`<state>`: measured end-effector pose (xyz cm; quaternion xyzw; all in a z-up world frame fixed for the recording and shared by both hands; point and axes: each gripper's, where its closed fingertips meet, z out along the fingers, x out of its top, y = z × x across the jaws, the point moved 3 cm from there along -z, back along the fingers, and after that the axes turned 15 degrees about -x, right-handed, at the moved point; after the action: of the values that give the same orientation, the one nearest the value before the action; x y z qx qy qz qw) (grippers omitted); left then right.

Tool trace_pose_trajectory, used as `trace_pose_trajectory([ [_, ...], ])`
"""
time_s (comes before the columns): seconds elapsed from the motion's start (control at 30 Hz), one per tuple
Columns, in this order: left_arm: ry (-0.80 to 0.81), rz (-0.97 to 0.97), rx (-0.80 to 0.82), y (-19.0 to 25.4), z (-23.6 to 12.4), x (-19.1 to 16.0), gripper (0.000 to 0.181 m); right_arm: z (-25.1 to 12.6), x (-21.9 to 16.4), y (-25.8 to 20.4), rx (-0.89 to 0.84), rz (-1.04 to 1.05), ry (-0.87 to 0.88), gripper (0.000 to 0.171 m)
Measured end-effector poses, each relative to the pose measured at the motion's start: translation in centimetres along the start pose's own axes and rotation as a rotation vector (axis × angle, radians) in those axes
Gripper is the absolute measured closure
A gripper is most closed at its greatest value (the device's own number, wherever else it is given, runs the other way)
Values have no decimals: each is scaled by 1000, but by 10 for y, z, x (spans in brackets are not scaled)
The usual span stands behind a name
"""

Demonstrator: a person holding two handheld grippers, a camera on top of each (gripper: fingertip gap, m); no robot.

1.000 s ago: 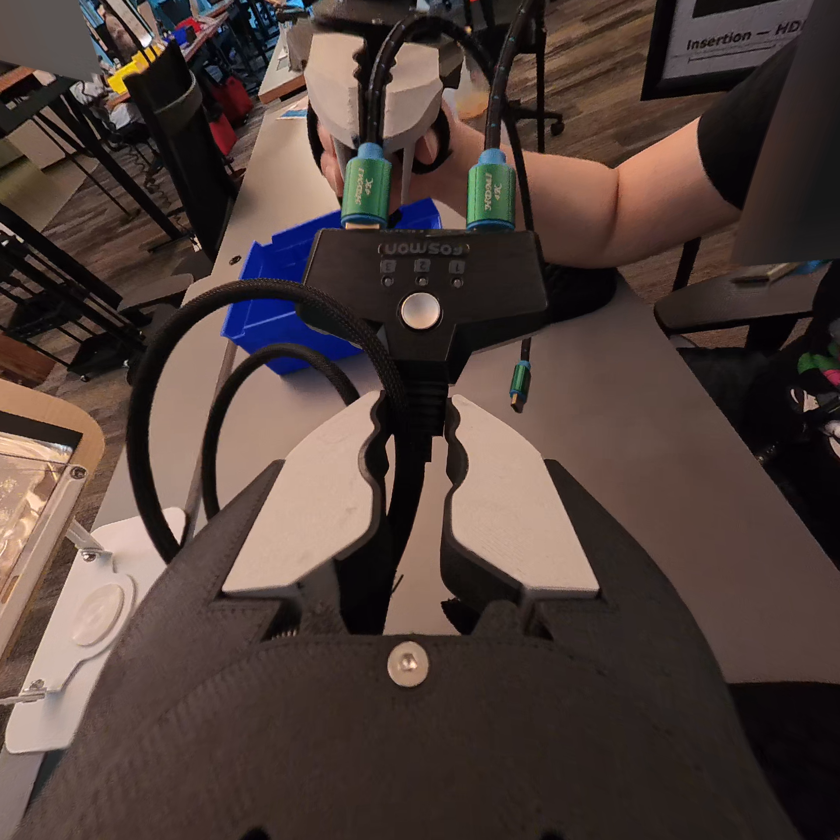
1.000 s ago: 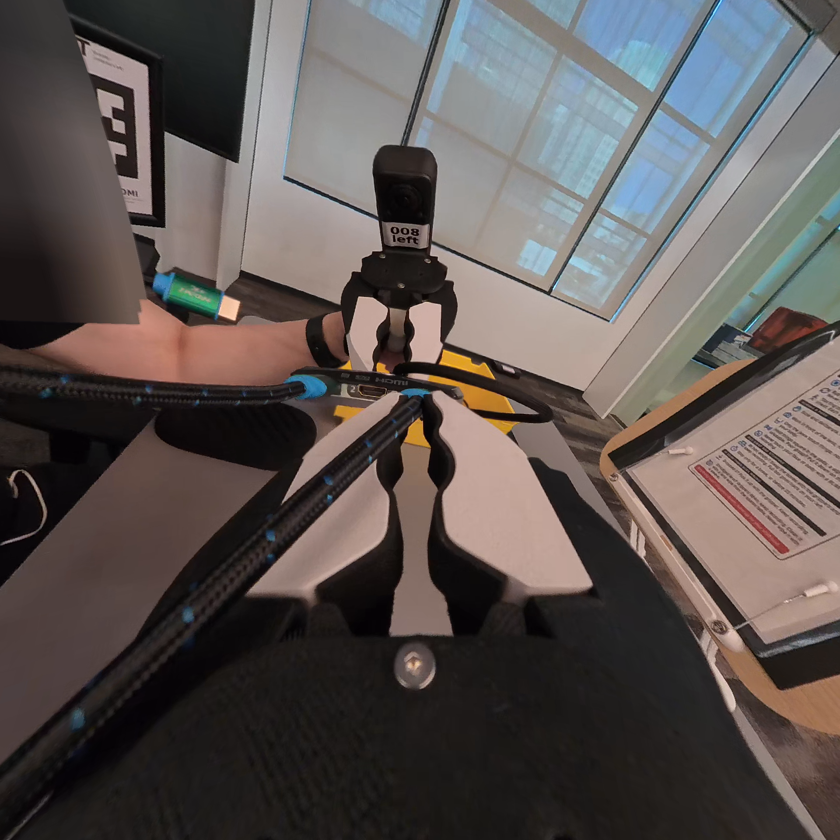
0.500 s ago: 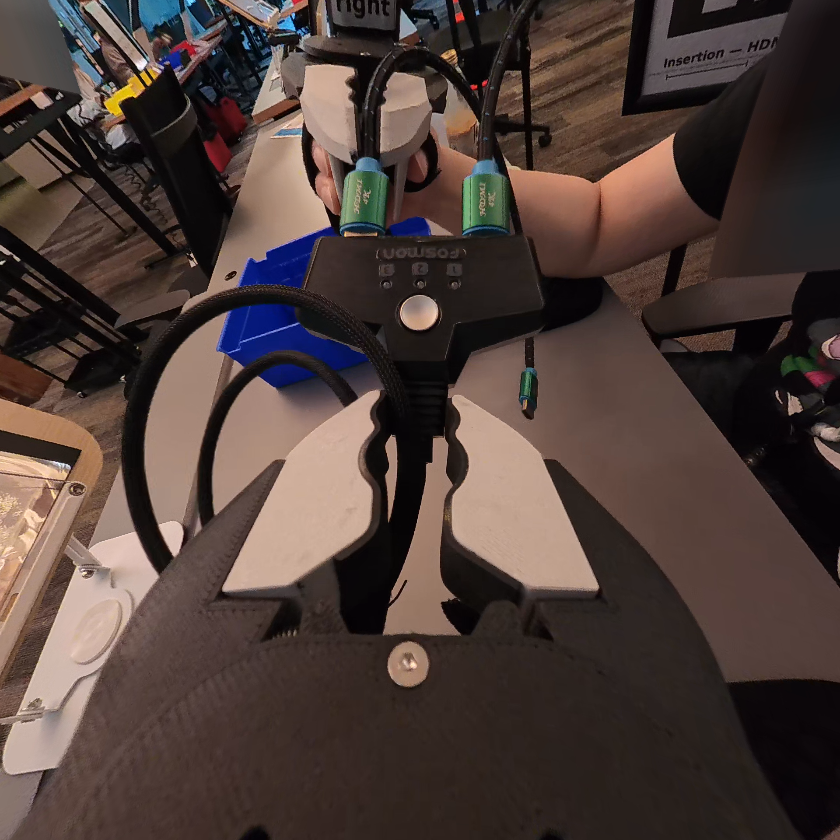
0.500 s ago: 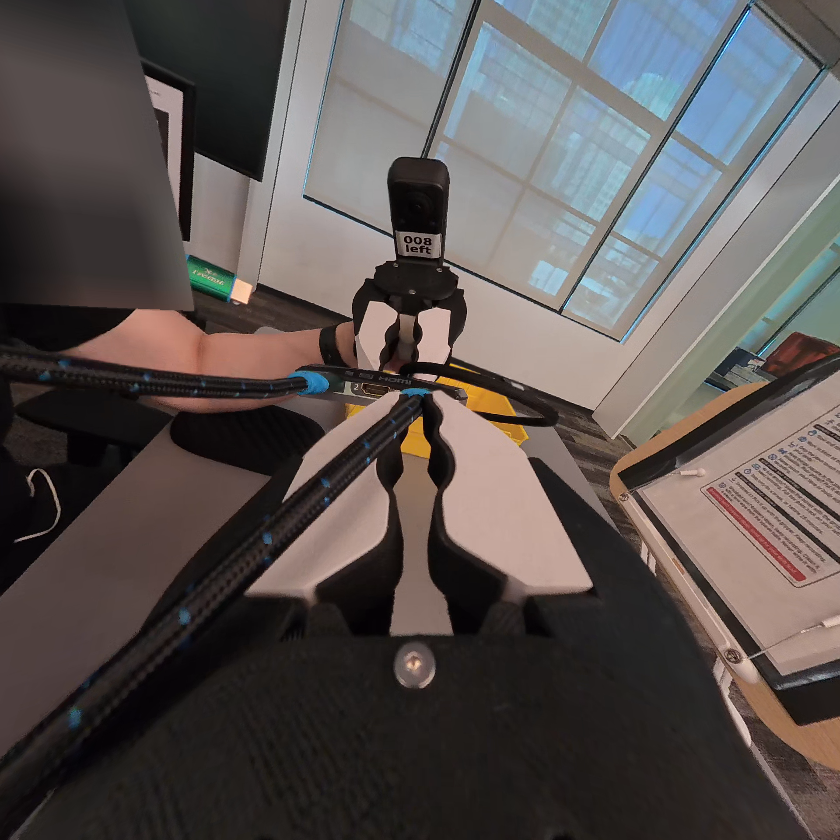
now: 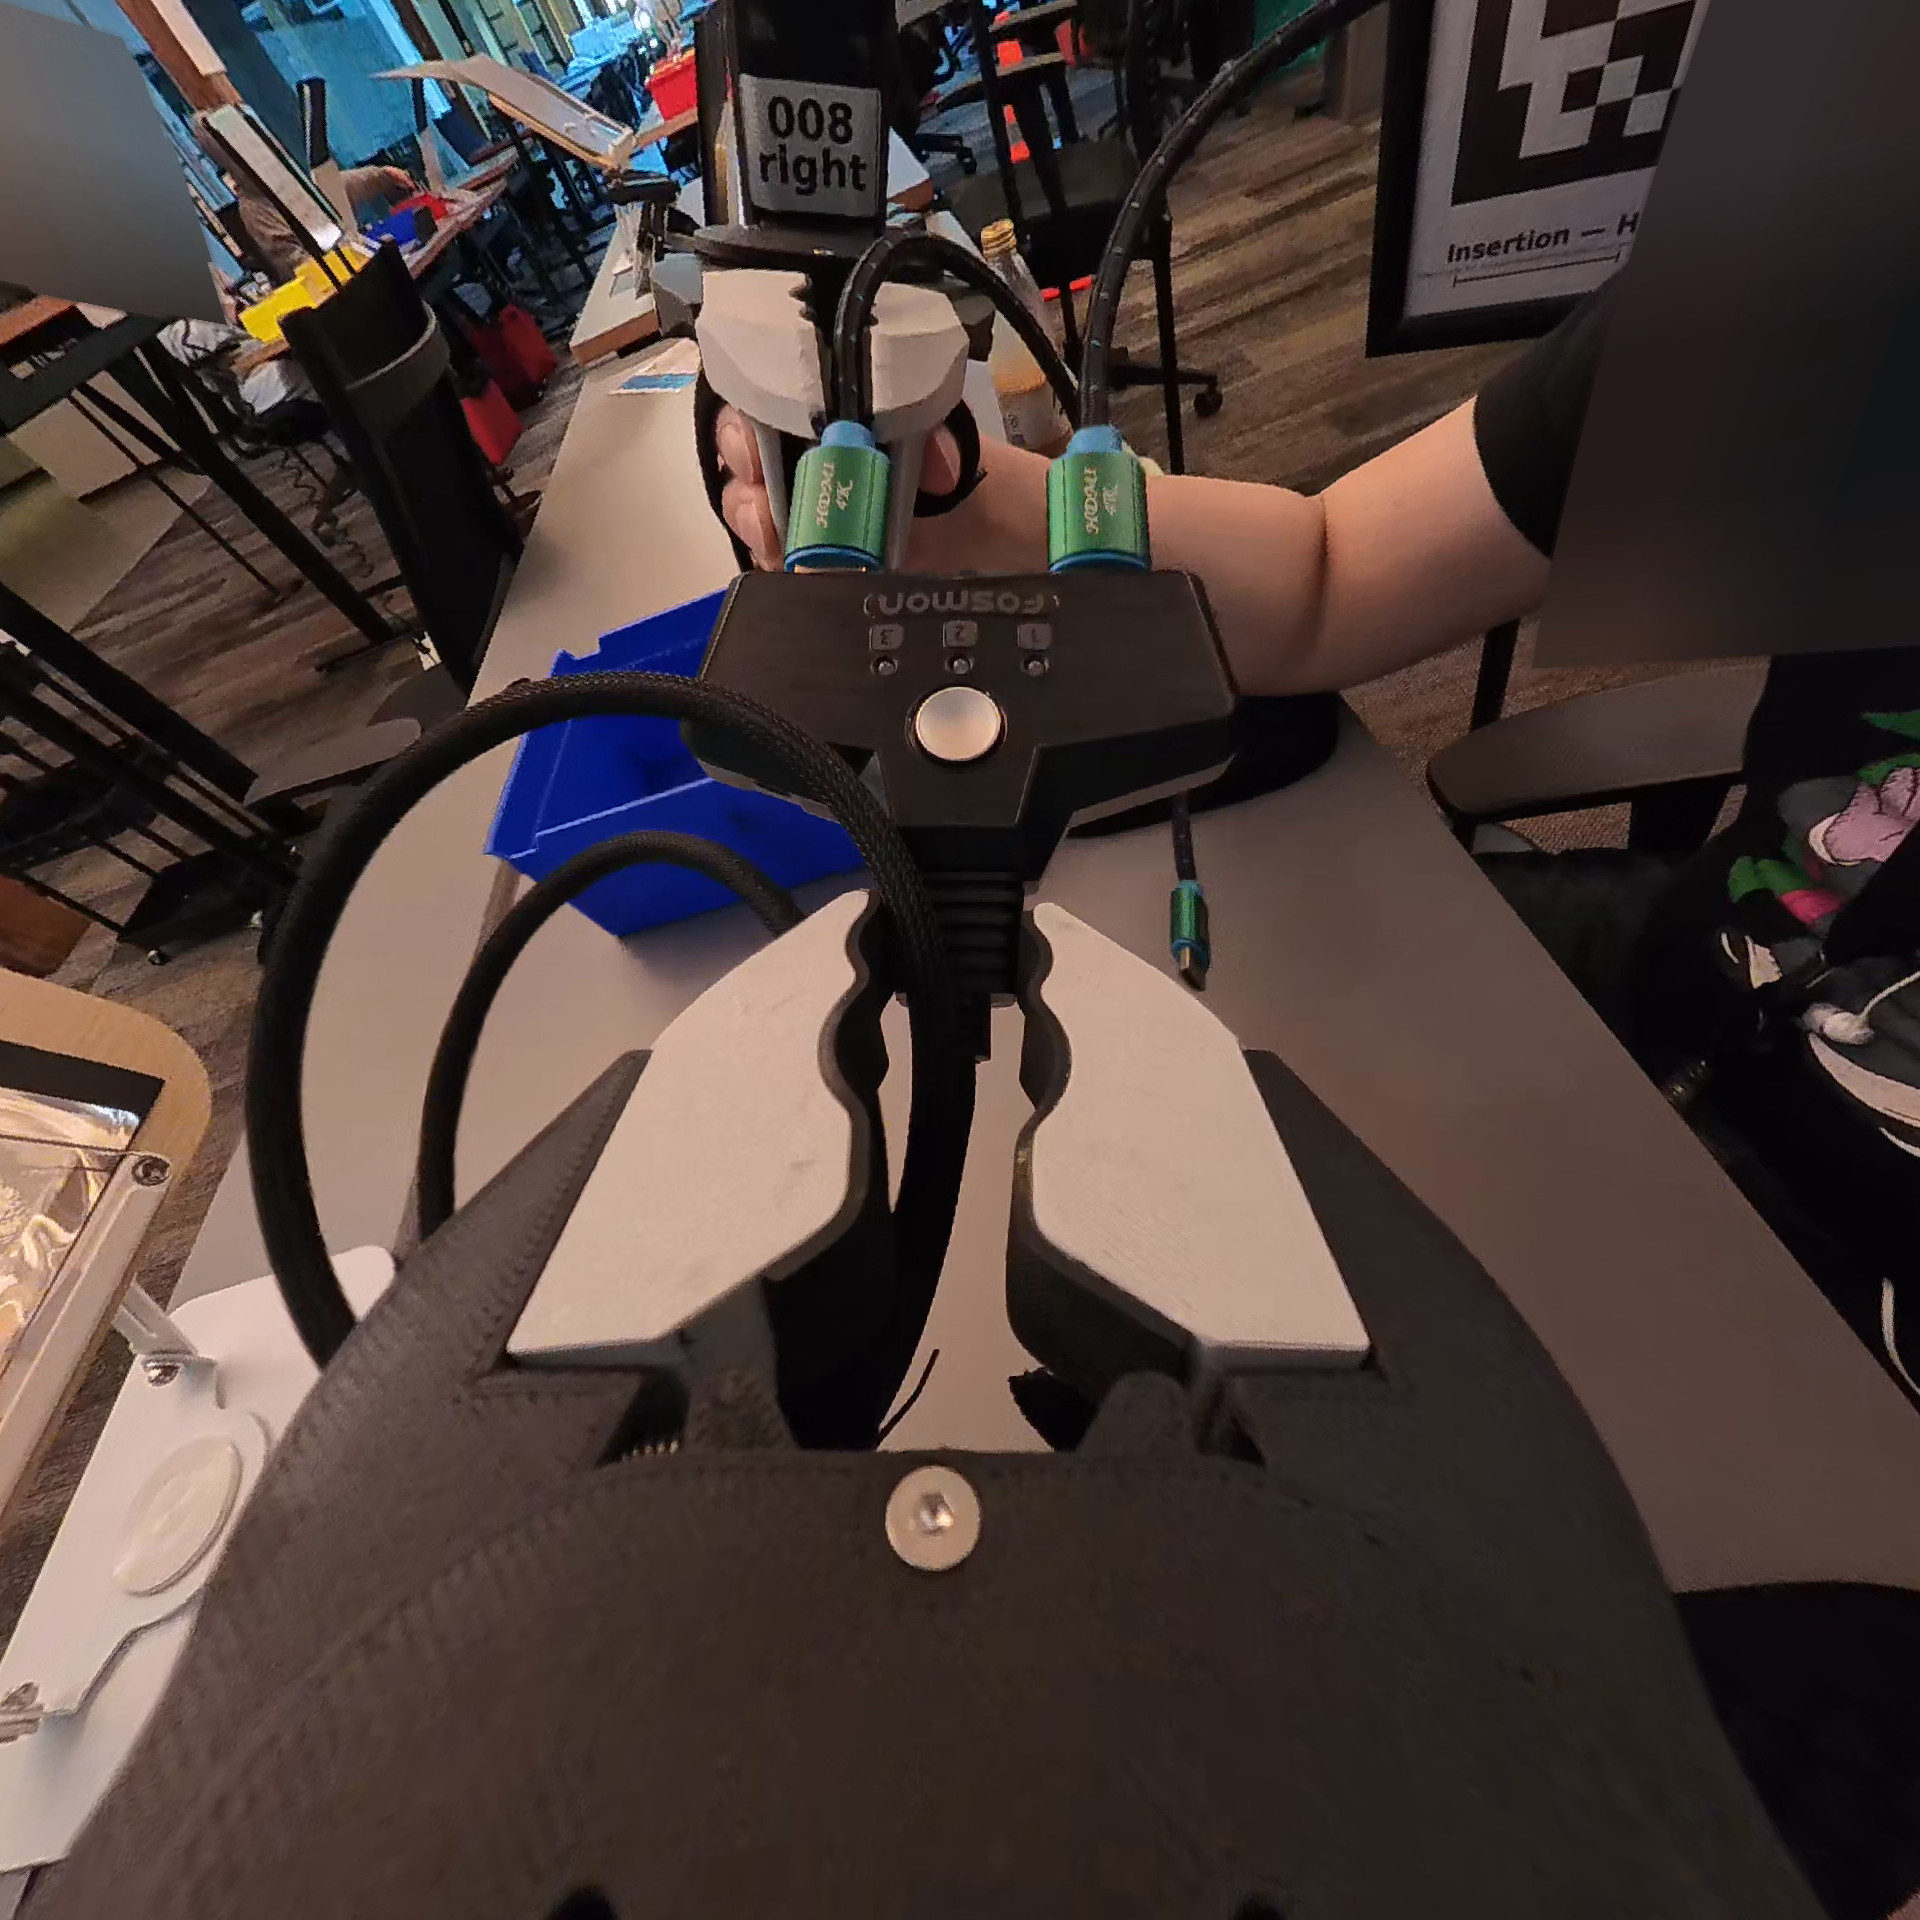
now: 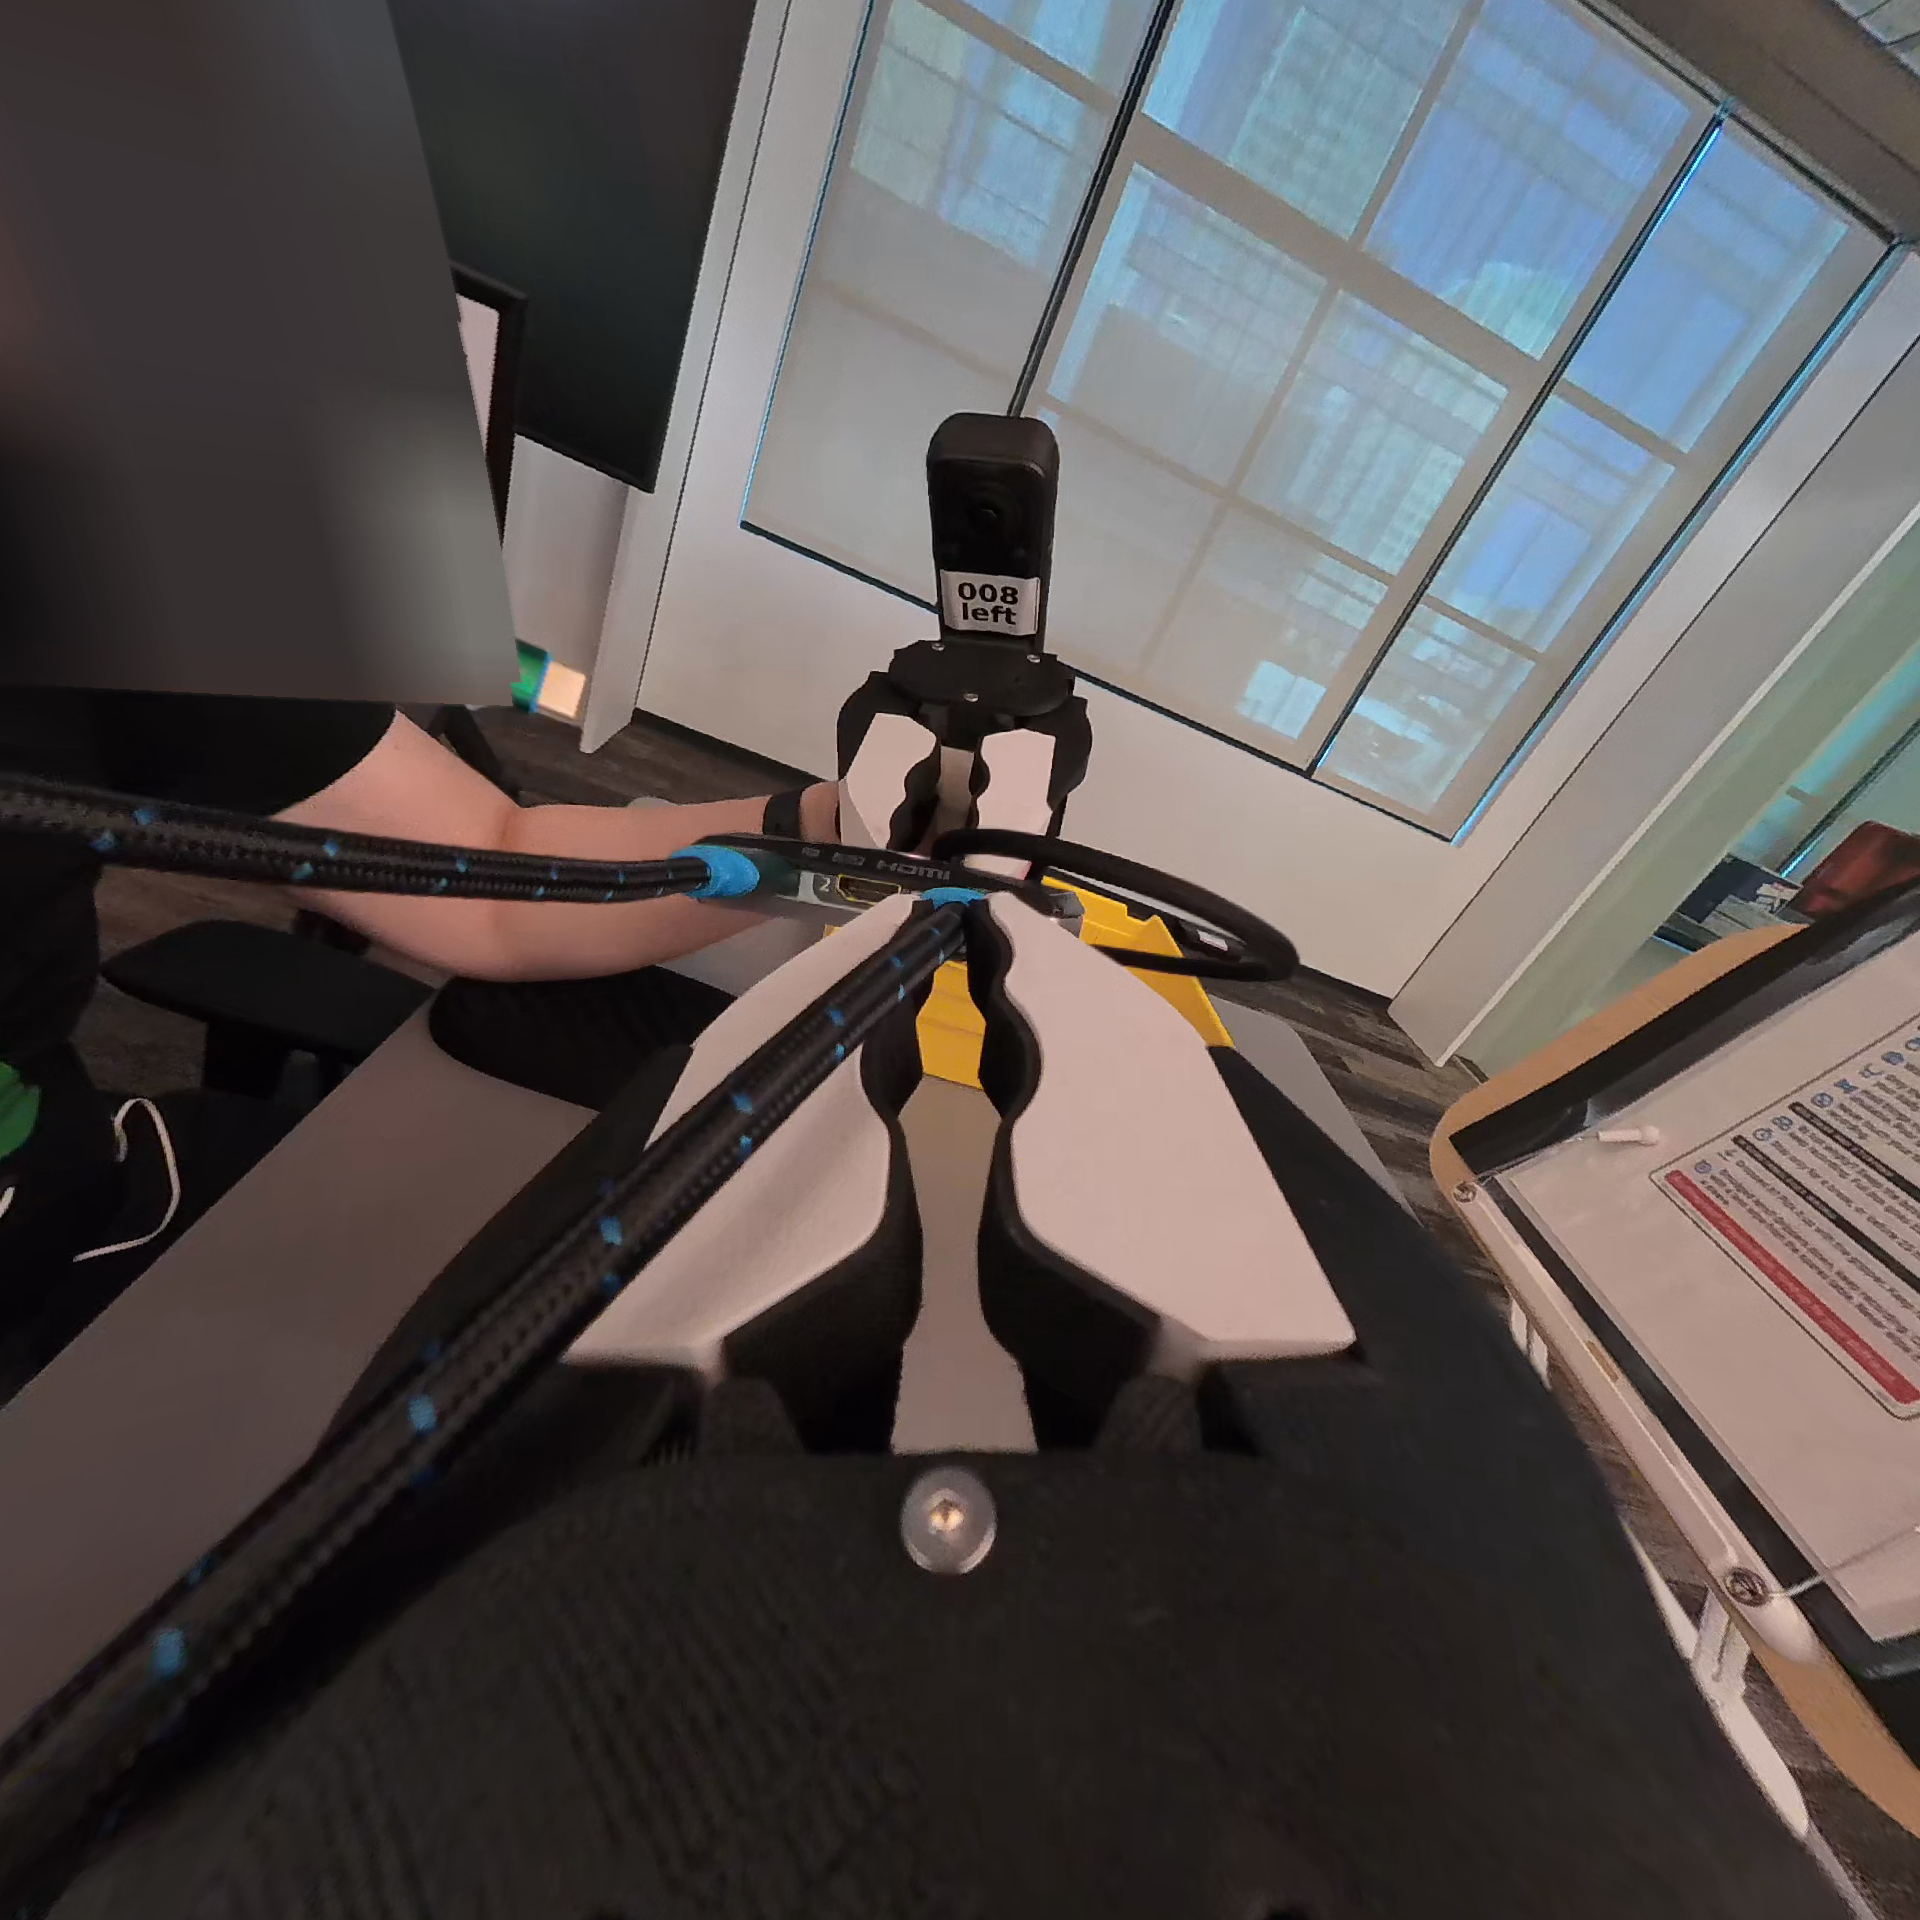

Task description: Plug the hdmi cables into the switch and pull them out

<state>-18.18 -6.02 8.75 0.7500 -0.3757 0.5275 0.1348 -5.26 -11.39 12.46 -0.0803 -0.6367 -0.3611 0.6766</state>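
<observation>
The left hand-held gripper (image 5: 948, 940) was closed on the ribbed neck of the flat black T-shaped plastic switch (image 5: 961, 696), holding it in the air above the grey desk (image 5: 1403, 1122). Opposite it, the right hand-held gripper (image 5: 836, 488) clamped the green metal plug of a black braided cable (image 5: 834, 504) at the switch's far edge, where a second green metal plug (image 5: 1096, 509) sat seated in another port. A third small green plug (image 5: 1188, 925) dangled below, near a blue plastic bin (image 5: 634, 800).
</observation>
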Motion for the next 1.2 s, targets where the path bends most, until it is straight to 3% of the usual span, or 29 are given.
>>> trace_pose_trajectory([
  [0.6, -54, -29, 17, -5, 7, -9, 161, -4, -9, 5, -16, -17, -107, 162],
  [1.2, 3, -7, 1, -3, 6, 1, 161, -4, -4, 4, 31, 61, 30, 163],
])
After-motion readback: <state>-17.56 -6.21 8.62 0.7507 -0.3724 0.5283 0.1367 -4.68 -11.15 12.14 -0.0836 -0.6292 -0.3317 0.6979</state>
